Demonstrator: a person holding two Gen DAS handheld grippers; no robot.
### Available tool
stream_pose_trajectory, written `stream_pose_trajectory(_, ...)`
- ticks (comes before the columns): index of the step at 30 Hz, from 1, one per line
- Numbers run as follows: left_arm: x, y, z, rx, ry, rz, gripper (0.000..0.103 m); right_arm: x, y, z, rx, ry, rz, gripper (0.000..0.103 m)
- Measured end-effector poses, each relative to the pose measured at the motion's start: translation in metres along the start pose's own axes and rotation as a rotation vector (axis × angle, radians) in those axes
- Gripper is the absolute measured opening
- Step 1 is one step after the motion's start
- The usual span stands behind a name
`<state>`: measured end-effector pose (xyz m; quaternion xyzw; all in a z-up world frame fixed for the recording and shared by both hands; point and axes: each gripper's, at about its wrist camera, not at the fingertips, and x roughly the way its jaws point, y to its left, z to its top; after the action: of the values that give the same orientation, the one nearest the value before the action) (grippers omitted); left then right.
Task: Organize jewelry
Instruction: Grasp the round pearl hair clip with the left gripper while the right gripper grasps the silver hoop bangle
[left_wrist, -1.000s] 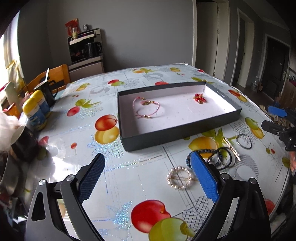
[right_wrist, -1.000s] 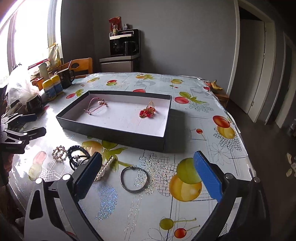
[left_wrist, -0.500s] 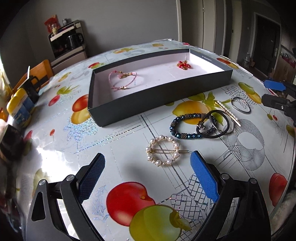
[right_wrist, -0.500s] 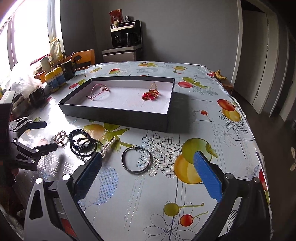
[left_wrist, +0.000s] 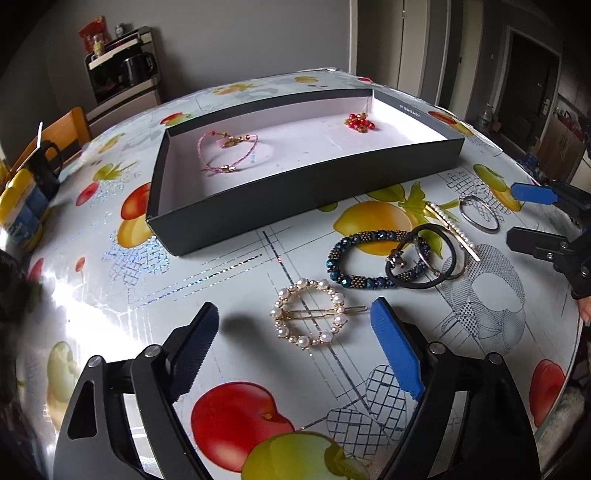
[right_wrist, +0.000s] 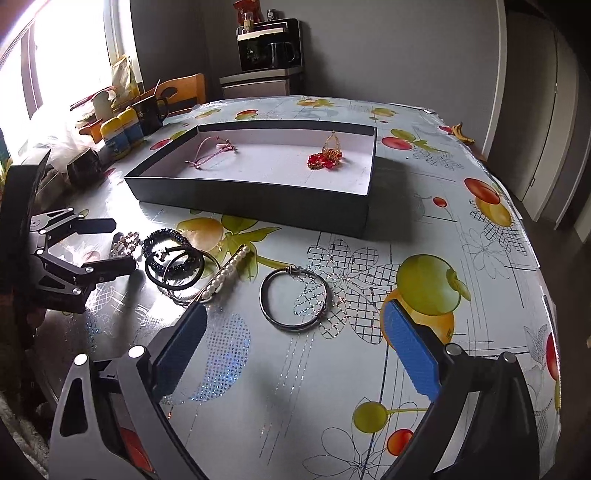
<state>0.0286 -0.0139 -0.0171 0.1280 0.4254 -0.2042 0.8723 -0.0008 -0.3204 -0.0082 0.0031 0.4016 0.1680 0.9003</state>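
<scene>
Change since earlier frames: both grippers have come down and forward toward the loose jewelry; the pearl hair clip, formerly ahead of the left fingers, now sits between them.
Left gripper (left_wrist: 293, 325): fingers spread wide, holding nothing; they hover low over the desk (left_wrist: 110, 288), one on each side of the clip.
Pearl hair clip (left_wrist: 310, 314): flat on the desk, a pearl ring with a gold pin across it, free of the other pieces.
Right gripper (right_wrist: 291, 325): fingers spread wide, empty, aimed at the metal bangle (right_wrist: 294, 303), which lies flat just ahead.
Cluster: blue beaded bracelet (left_wrist: 369, 258), black hair ties (left_wrist: 424, 260) and pearl bar clip (left_wrist: 448, 225) overlap just beyond the hair clip.
Box (left_wrist: 295, 188): shallow, dark-walled, further back; it holds a pink cord bracelet (left_wrist: 225, 153) and a red bead piece (left_wrist: 360, 122).
Step in hand: judged as the left gripper taking the pearl hair clip for the box.
Technique: lower until the fingertips meet the desk, centre on the ring, close across the rim slowly; the thin, flat piece may slip or skid on the glossy cloth.
Placement: set it on bare box floor, apart from the pieces already inside.
</scene>
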Motion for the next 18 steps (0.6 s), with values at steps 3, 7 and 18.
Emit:
stream_pose_trajectory(3, 0.000, 0.000, 0.000, -0.005, -0.002, -0.025, 0.075, 0.009, -0.001, 0.003, 0.007, 0.025, 0.003, 0.082)
stream_pose_trajectory(7, -0.001, 0.000, 0.000, -0.001, -0.006, -0.027, 0.070, 0.017, 0.002, 0.008, -0.010, 0.054, 0.009, 0.068)
stream_pose_trajectory(18, -0.006, -0.004, -0.003, 0.041, -0.018, -0.042, 0.055, 0.029, 0.008, 0.016, -0.082, 0.084, -0.018, 0.045)
